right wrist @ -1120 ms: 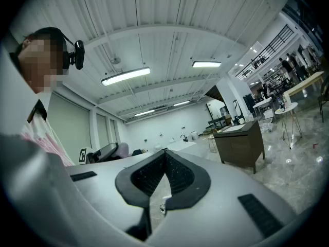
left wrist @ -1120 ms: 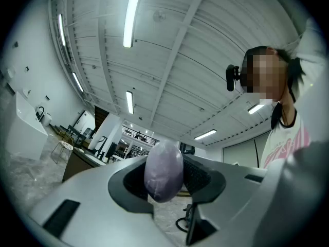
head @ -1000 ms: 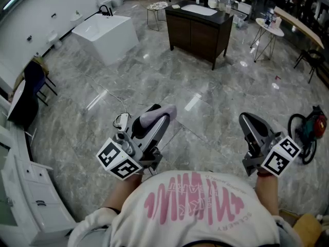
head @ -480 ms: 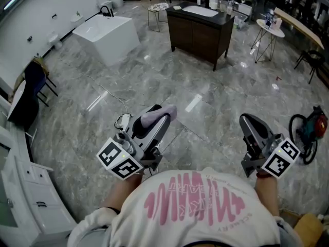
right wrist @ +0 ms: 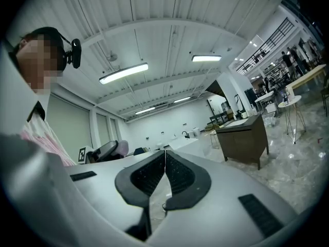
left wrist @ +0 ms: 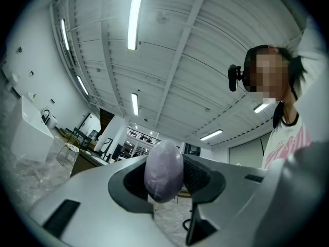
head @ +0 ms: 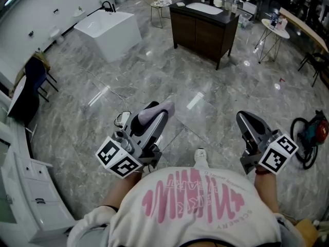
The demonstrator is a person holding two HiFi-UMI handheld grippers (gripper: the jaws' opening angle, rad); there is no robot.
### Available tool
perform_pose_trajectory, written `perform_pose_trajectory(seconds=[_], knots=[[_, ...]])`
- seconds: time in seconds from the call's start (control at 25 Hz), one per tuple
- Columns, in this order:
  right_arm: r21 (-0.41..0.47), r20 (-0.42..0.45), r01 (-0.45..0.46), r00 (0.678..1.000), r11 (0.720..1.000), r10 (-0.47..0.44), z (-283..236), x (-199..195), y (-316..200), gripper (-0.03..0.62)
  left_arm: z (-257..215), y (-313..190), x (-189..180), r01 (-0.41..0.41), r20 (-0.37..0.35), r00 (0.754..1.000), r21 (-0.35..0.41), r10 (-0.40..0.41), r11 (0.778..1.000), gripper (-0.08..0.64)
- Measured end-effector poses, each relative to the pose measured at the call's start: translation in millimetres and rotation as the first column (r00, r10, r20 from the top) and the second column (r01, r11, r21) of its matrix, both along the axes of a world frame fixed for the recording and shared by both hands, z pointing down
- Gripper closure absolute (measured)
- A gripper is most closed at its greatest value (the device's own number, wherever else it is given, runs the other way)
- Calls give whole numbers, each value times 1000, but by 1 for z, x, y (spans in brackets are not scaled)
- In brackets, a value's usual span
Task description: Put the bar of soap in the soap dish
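A pale lilac oval bar of soap (left wrist: 163,171) sits upright between the pads of my left gripper (head: 157,112), which is shut on it. In the head view the soap (head: 160,108) shows at the tip of that gripper, held above the marble floor at lower left. My right gripper (head: 244,119) hovers at lower right with its pads (right wrist: 175,171) pressed together and nothing between them. From the right gripper view the left gripper with the soap (right wrist: 121,147) is visible off to the side. I cannot make out a soap dish in any view.
A dark wooden vanity (head: 199,31) with a white basin (head: 204,7) stands ahead across the floor. A white bathtub (head: 109,31) is at far left, a small round table (head: 273,28) at far right. A red machine (head: 311,134) sits by my right gripper. My shoe (head: 200,157) shows below.
A white shoe has come into view between the two grippers. Both grippers have drifted slightly across the floor. The soap stays in the left jaws.
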State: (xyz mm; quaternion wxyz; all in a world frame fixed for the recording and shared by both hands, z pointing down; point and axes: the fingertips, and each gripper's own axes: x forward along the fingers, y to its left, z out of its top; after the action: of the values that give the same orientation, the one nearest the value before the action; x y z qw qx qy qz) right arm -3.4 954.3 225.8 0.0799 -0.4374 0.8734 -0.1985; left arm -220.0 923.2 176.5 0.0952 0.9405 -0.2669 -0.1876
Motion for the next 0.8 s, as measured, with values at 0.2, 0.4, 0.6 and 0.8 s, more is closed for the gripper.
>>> perform_pose_trajectory(seconds=[0.2,0.4,0.6,0.8], knots=[[-16,20,27,999,999,-27,5,14,-48,575,2,-35,11,25,7,1000,-10,-25,1000,399],[7,-29,77,997,997,-76,-1,25,-98,575,-6,-79,27,52,4,999,-2,-52,999,399],[-3,-23,93,995,996,-93,-1,37,-147,575,-6,-123,38,64,0,998,1,-64,998,399],[-8,-13,88,996,996,-88,-1,51,-190,575,-5,-165,44,85,-27,996,-11,-85,996,399]])
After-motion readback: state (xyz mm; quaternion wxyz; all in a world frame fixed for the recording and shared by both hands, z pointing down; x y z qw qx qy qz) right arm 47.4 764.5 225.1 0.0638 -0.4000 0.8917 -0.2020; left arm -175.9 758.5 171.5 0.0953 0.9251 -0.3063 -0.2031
